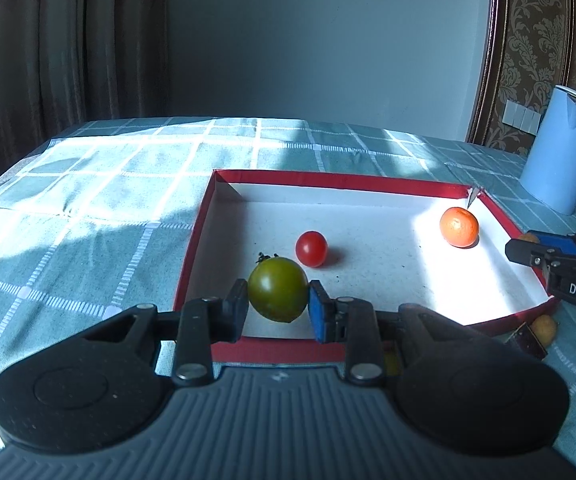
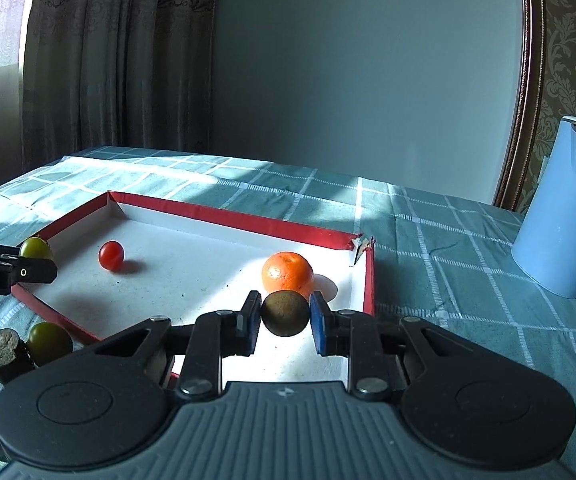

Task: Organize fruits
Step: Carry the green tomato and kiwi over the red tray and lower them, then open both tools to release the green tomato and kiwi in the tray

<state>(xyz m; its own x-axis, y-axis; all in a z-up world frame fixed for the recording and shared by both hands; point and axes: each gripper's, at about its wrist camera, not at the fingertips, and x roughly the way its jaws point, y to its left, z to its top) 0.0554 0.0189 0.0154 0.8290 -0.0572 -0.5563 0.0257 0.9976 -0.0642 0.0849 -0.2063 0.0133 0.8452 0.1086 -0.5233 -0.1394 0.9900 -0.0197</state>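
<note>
A shallow red-walled box (image 1: 327,180) (image 2: 224,212) with a white floor lies on the checked tablecloth. In it rest a small red tomato (image 1: 311,249) (image 2: 111,255) and an orange (image 1: 459,227) (image 2: 287,274) near the far right corner. My left gripper (image 1: 278,300) (image 2: 34,258) is shut on a green tomato (image 1: 278,290) (image 2: 36,248) over the box's near left part. My right gripper (image 2: 286,320) (image 1: 521,246) is shut on a round brown fruit (image 2: 286,314), held above the box floor just in front of the orange.
A tall blue jug (image 1: 559,152) (image 2: 559,216) stands on the table to the right of the box. Outside the box's near edge lie a second green tomato (image 2: 50,342), a dark cut cylinder (image 2: 6,354) and a small yellowish fruit (image 1: 543,328).
</note>
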